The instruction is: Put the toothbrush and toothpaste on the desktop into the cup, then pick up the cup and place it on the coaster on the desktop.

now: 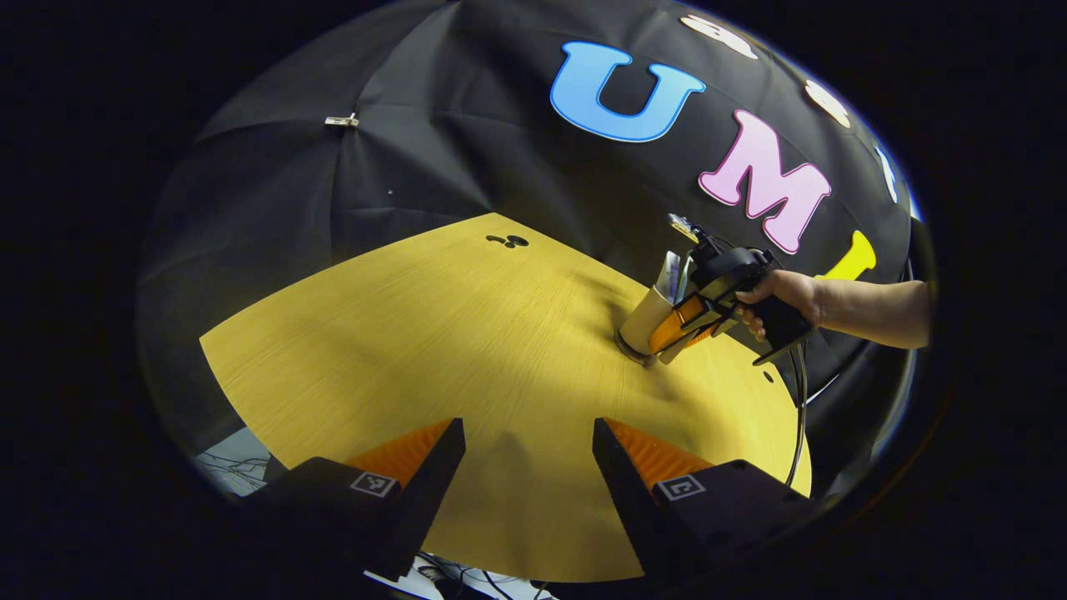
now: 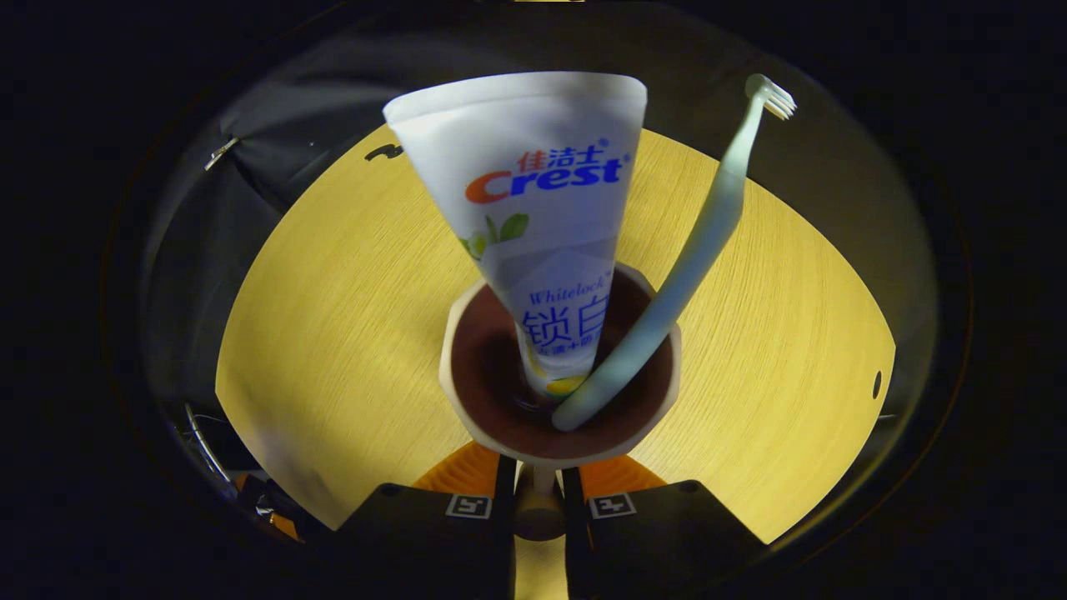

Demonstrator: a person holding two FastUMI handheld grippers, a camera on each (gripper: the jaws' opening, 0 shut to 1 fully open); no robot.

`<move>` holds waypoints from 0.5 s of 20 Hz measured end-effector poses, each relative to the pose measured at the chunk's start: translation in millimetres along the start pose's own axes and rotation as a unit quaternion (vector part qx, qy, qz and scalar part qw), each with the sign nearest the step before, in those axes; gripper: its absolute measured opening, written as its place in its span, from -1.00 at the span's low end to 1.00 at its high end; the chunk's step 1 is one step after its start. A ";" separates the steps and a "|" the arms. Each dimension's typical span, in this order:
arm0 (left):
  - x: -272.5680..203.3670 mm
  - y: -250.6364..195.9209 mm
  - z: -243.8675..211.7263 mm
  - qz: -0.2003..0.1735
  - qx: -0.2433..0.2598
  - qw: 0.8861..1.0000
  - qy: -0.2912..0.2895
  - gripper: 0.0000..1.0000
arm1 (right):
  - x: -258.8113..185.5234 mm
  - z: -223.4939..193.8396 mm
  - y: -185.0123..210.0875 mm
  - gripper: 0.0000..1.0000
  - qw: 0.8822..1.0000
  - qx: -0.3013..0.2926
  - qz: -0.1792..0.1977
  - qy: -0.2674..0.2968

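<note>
The broad round desktop of pale yellow wood grain (image 1: 433, 333) lies under both grippers, with the black cloth wall behind it. In the left gripper view two small dark marks (image 1: 507, 242) sit near its far edge.

The beige cup with a dark brown inside (image 2: 560, 433) stands on the desktop; in the left gripper view it is over at the right, tilted a little, its base resting on a dark round coaster (image 1: 632, 348) of which only a thin rim shows. Whether the cup sits fully flat on the coaster I cannot tell.

Inside the cup stands the white toothpaste tube with blue and orange print (image 2: 542, 217), cap end down at the cup's bottom and its wide crimped end up. Beside it leans the pale mint-green toothbrush (image 2: 692, 250), handle foot at the cup's floor, touching the tube's lower end, its bristled head up and out past the rim to the right.

The right gripper (image 2: 540, 492) is closed narrowly on the cup's handle, which shows between its two fingers just under the near rim; both fingers press against it. In the left gripper view a person's bare hand (image 1: 779, 296) holds that gripper by its grip, with a cable hanging from it.

The left gripper (image 1: 529, 454) hangs over the near part of the desktop, well apart from the cup, its fingers spread wide with nothing between them.
</note>
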State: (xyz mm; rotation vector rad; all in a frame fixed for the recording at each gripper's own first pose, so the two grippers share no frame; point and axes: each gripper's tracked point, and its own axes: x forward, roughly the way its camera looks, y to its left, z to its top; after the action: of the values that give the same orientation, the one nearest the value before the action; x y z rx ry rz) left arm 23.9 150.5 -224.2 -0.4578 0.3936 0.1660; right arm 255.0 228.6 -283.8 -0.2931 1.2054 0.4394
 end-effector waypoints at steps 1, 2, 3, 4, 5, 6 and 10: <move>1.3 -0.2 -0.3 0.000 0.003 1.000 -0.001 0.95 | -0.9 -0.8 0.3 -0.46 1.000 -0.002 -0.002 0.000; 0.6 -2.9 1.2 -0.003 0.005 1.000 -0.001 0.95 | -1.3 -1.3 0.5 -0.46 1.000 -0.004 -0.003 0.000; 0.4 -5.6 3.4 -0.005 0.008 1.000 -0.003 0.95 | -1.4 -1.3 0.3 -0.46 1.000 -0.006 -0.004 -0.001; -0.1 -7.5 5.1 -0.007 0.012 1.000 -0.005 0.95 | -1.7 -1.7 0.5 -0.46 1.000 -0.006 -0.005 -0.001; -0.5 -9.2 4.7 -0.009 0.015 1.000 -0.006 0.95 | -0.5 -1.7 0.2 -0.45 1.000 -0.006 -0.006 0.000; -0.7 -10.7 4.8 -0.010 0.017 1.000 -0.005 0.95 | 0.5 -1.9 0.2 -0.46 1.000 -0.008 -0.007 0.001; -2.5 -15.8 4.9 -0.013 0.022 1.000 -0.005 0.95 | 1.9 -3.5 2.9 -0.53 1.000 -0.009 -0.010 0.002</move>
State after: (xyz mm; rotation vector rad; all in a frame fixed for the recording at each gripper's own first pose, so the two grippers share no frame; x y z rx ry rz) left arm 27.1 138.6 -212.8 -0.4195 0.3811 0.1333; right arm 251.3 229.9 -286.8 -0.3216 1.2018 0.4339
